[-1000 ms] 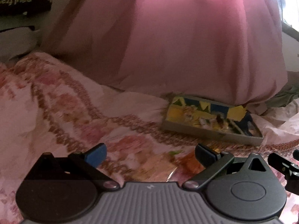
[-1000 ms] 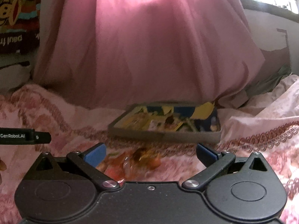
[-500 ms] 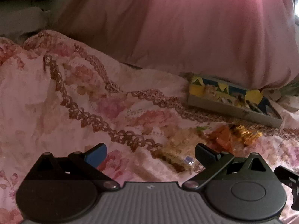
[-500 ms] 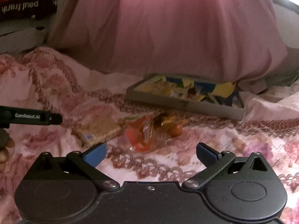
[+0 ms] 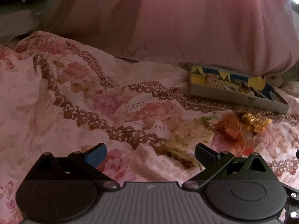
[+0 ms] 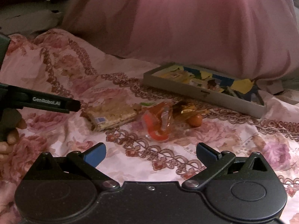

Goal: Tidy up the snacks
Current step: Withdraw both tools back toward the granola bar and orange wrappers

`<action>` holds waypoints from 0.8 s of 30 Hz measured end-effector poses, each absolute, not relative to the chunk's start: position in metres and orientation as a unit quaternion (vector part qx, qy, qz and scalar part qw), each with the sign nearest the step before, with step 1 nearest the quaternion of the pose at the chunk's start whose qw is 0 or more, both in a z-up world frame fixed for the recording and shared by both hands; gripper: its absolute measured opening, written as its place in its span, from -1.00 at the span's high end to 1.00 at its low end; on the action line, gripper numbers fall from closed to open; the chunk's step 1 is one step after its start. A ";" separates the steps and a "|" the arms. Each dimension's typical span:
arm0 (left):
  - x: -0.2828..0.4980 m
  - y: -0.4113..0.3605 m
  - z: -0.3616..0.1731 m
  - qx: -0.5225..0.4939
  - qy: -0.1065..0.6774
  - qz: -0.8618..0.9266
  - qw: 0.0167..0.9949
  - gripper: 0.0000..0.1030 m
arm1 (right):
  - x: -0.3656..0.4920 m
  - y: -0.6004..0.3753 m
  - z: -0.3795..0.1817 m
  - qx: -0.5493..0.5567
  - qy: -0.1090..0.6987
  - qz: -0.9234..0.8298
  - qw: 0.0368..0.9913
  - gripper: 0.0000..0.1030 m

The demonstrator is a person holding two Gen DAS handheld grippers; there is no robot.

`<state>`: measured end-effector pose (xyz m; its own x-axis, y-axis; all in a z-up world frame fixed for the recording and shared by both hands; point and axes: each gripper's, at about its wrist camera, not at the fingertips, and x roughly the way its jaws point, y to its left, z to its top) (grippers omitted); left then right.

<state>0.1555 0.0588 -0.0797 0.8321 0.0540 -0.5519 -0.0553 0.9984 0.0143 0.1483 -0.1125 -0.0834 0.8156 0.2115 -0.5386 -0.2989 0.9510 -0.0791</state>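
Observation:
A wrapped beige snack bar (image 6: 112, 116) lies on the floral bedspread; it also shows in the left wrist view (image 5: 186, 140). Right of it lie an orange-red clear wrapper (image 6: 158, 123), a gold-foil sweet (image 6: 186, 108) and a small orange ball (image 6: 195, 120). The orange wrapper (image 5: 231, 127) and gold sweet (image 5: 254, 121) also show in the left wrist view. Behind them sits a shallow grey box (image 6: 186, 88) with a colourful printed inside, seen too in the left wrist view (image 5: 233, 95). My left gripper (image 5: 149, 153) is open, just short of the bar. My right gripper (image 6: 150, 153) is open, just short of the wrapper.
A big pink pillow (image 6: 186, 22) rises right behind the box. The rumpled floral bedspread (image 5: 74, 102) spreads to the left. The left tool's black finger (image 6: 46, 102) and the gloved hand that holds it (image 6: 11, 123) are at the left of the right wrist view.
Both views have tilted down and pulled back, so the snacks on the bedspread now show in front of both grippers. Both stay open.

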 end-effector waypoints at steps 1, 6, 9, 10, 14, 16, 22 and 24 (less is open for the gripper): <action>0.156 0.059 -0.081 0.001 0.289 0.027 0.957 -0.99 | 0.148 -0.112 -0.084 -0.081 0.273 0.138 0.949 -0.99; 0.163 0.059 -0.087 0.011 0.297 0.017 0.955 -0.99 | 0.150 -0.108 -0.087 -0.083 0.273 0.147 0.947 -0.99; 0.167 0.061 -0.090 0.011 0.299 0.014 0.954 -0.99 | 0.152 -0.110 -0.087 -0.075 0.276 0.147 0.947 -0.99; 0.168 0.061 -0.090 0.012 0.298 0.013 0.954 -0.99 | 0.153 -0.111 -0.087 -0.069 0.276 0.147 0.947 -0.99; 0.172 0.061 -0.093 0.016 0.297 0.011 0.955 -0.99 | 0.157 -0.115 -0.085 -0.056 0.271 0.141 0.950 -0.99; 0.174 0.060 -0.094 0.017 0.295 0.010 0.955 -0.99 | 0.159 -0.118 -0.083 -0.048 0.268 0.136 0.952 -0.99; 0.183 0.061 -0.094 0.007 0.292 0.001 0.957 -0.99 | 0.166 -0.125 -0.082 -0.035 0.267 0.124 0.955 -0.99; 0.186 0.060 -0.092 0.008 0.287 -0.003 0.958 -0.99 | 0.169 -0.128 -0.082 -0.032 0.266 0.121 0.956 -0.99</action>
<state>0.1863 0.0603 -0.0916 0.8348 -0.0016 -0.5505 0.0108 0.9998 0.0135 0.1687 -0.1275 -0.0817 0.8290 0.2152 -0.5162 -0.2492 0.9684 0.0035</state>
